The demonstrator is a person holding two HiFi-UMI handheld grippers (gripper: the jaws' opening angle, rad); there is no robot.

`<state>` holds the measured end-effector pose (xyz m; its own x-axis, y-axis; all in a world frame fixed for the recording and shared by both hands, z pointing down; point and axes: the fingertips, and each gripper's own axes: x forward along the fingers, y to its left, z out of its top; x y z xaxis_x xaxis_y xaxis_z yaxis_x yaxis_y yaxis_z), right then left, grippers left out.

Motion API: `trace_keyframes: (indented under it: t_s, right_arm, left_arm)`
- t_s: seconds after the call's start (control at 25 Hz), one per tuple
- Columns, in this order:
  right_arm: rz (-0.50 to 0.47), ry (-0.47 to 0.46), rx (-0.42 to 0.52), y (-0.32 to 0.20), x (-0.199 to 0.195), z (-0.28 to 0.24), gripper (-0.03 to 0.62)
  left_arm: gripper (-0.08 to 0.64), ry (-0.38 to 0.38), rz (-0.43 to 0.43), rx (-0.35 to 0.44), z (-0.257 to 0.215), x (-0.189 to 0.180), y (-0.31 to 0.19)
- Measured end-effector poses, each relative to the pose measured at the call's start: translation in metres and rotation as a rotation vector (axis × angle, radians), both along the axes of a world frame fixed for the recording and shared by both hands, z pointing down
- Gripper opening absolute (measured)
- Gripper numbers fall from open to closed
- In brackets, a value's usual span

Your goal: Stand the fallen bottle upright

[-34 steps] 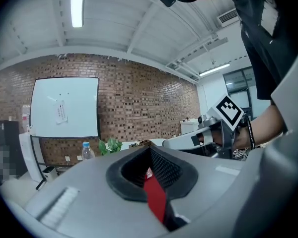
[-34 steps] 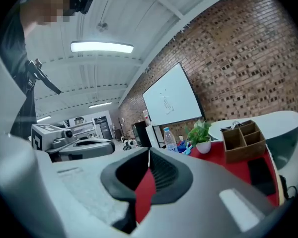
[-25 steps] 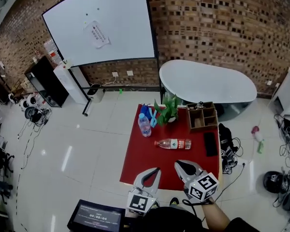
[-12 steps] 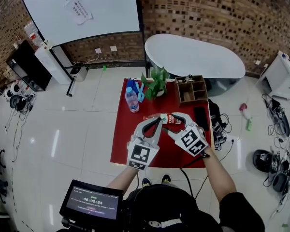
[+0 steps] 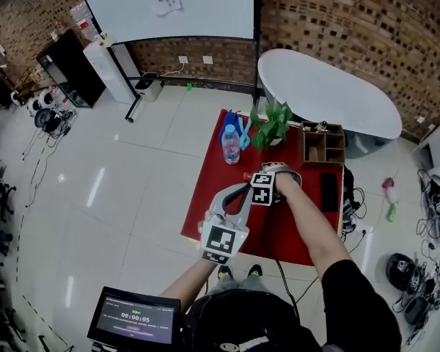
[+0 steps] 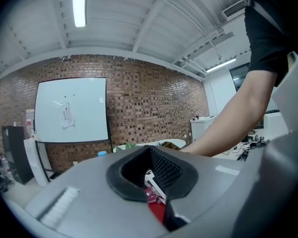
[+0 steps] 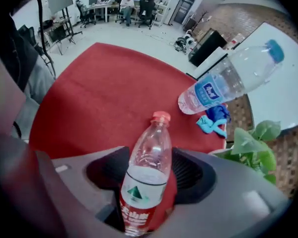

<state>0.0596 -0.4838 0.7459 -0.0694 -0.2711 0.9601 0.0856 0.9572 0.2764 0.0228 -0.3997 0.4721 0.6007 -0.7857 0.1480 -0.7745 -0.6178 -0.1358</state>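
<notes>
Red tabletop (image 5: pixel 209 183) bears standing bottle (image 5: pixel 231 146), plant (image 5: pixel 272 122), organizer (image 5: pixel 323 144) beyond fallen bottle (image 7: pixel 146 175).

Only one number is readable for us: 00:00:05 on the screen (image 5: pixel 136 319) at the near left edge of the head view.

Fallen bottle (image 7: pixel 148 157): red label (image 7: pixel 136 202) with a white band, a green triangle logo and white Chinese characters. Those are too blurred for us to read.

Second bottle (image 7: pixel 228 81), farther off: blue label (image 7: pixel 208 93) with white lettering, illegible.

Sheet (image 6: pixel 66 116) on the whiteboard (image 6: pixel 84 98) at the far wall: print too small.

Near marker cube (image 5: pixel 218 240) and far marker cube (image 5: pixel 262 189): black-and-white square codes, no text.
</notes>
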Motion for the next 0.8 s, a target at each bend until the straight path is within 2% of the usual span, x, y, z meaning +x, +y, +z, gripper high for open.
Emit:
trace_keyframes:
  t_s: [0.08, 0.12, 0.2, 0.28, 0.36, 0.44, 0.52, 0.68, 0.8]
  right_arm:
    - [-0.038, 0.023, 0.025, -0.002, -0.007, 0.004, 0.258]
    - [-0.046, 0.011, 0.029, -0.003, -0.010, 0.000, 0.258]
    - [-0.003, -0.060, 0.027, -0.002, -0.015, -0.019, 0.258]
    - [0.090, -0.203, 0.046, -0.002, -0.021, -0.052, 0.258]
    - [0.211, -0.392, 0.073, -0.001, -0.021, -0.095, 0.258]
    - [0.338, -0.570, 0.089, 0.004, -0.007, -0.130, 0.255]
    - [0.437, -0.700, 0.100, 0.012, 0.016, -0.151, 0.253]
    - [0.578, -0.870, 0.113, 0.025, 0.049, -0.165, 0.249]
    - [0.628, -0.909, 0.098, 0.035, 0.054, -0.159, 0.247]
  left_arm:
    - [0.002, 0.003, -0.024, 0.006, -0.005, -0.013, 0.002]
    - [0.002, 0.005, -0.031, 0.011, -0.009, -0.018, 0.003]
    - [0.002, 0.009, -0.039, 0.019, -0.014, -0.027, 0.007]
    - [0.002, 0.014, -0.044, 0.026, -0.019, -0.036, 0.014]
    - [0.002, 0.022, -0.046, 0.031, -0.022, -0.041, 0.020]
    - [0.002, 0.029, -0.039, 0.034, -0.023, -0.038, 0.024]
    - [0.002, 0.031, -0.019, 0.035, -0.021, -0.028, 0.026]
    - [0.002, 0.023, 0.024, 0.037, -0.020, -0.008, 0.032]
    - [0.002, 0.014, 0.050, 0.039, -0.021, 0.003, 0.036]
